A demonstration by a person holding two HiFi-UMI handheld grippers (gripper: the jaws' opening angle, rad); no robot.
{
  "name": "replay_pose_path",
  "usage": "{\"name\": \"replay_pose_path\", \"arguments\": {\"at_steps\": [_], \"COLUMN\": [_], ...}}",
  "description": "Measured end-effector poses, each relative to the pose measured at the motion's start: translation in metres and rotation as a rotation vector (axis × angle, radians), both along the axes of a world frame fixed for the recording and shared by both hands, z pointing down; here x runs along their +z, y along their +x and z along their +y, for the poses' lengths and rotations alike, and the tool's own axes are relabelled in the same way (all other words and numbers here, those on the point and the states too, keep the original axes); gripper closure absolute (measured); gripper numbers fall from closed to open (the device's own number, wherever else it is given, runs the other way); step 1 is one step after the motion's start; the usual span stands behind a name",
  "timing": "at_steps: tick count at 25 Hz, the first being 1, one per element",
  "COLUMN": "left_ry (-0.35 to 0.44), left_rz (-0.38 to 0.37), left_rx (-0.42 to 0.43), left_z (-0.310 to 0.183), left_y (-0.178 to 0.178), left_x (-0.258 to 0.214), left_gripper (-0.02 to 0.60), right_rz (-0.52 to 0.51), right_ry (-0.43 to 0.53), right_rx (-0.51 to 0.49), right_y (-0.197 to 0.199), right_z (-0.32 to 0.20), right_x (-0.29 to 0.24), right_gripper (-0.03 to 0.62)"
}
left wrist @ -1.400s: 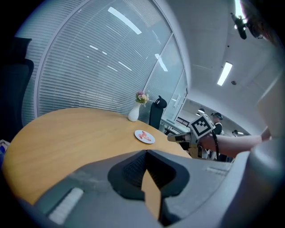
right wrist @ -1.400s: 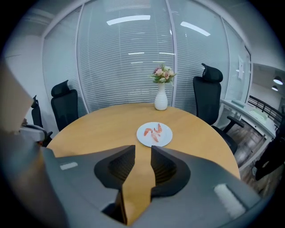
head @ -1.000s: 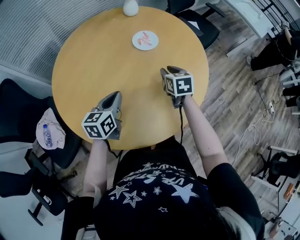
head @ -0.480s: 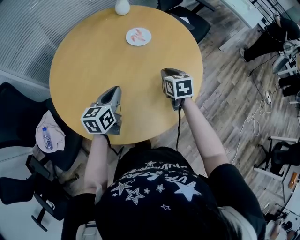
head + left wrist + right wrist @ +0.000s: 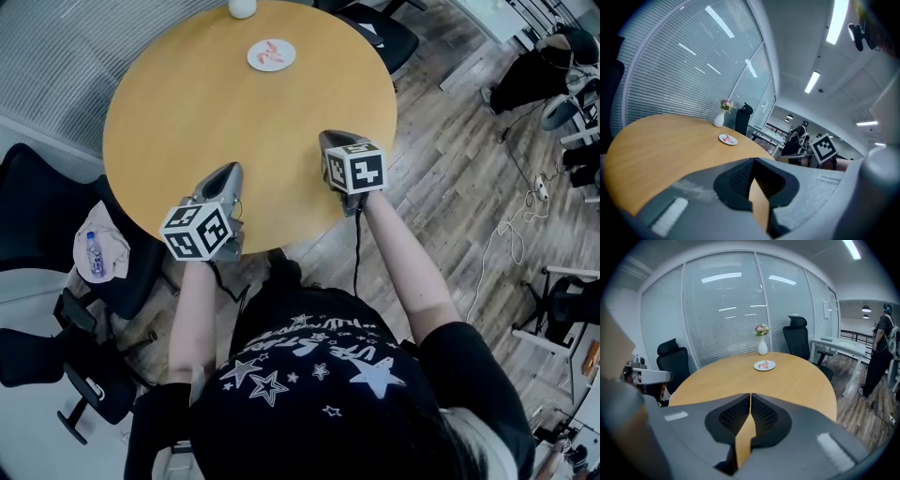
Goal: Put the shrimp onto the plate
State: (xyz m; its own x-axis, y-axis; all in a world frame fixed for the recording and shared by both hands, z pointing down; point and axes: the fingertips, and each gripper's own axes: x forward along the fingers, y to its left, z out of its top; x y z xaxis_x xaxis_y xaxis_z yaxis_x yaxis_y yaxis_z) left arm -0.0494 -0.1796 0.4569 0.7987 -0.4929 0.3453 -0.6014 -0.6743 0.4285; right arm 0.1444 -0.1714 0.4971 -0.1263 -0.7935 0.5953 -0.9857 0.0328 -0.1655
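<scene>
Pink shrimp [image 5: 273, 52] lie on a small white plate [image 5: 259, 60] at the far side of the round wooden table [image 5: 187, 112]. The plate [image 5: 764, 365] also shows in the right gripper view and, as a small plate [image 5: 728, 139], in the left gripper view. My left gripper [image 5: 228, 173] hovers at the table's near edge, jaws together and empty. My right gripper [image 5: 330, 141] hangs over the near right edge. Its jaws are closing, meet at the tips [image 5: 750, 397], and have nothing between them. Both grippers are far from the plate.
A white vase [image 5: 242, 7] with flowers stands behind the plate. Black office chairs [image 5: 37, 216] ring the table, one holding a cloth and a water bottle [image 5: 94, 261]. Wooden floor lies to the right, where a person [image 5: 883, 348] stands by a desk.
The table and plate have slid toward the top of the head view. Both grippers now sit at the table's near edge, farther from the plate.
</scene>
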Motion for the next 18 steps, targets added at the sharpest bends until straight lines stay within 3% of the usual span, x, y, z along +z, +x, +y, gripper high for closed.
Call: {"name": "replay_pose_path", "arguments": {"at_steps": [18], "left_ry": [0.037], "left_rz": [0.021], "left_rx": [-0.038], "left_z": [0.117], "left_y": [-0.013], "left_x": [-0.021], "left_gripper": [0.58], "right_rz": [-0.006], "right_ry": [0.091], "right_rx": [-0.053], "right_y": [-0.021], "right_z": [0.12], "right_x": [-0.044], "right_gripper": [0.592]}}
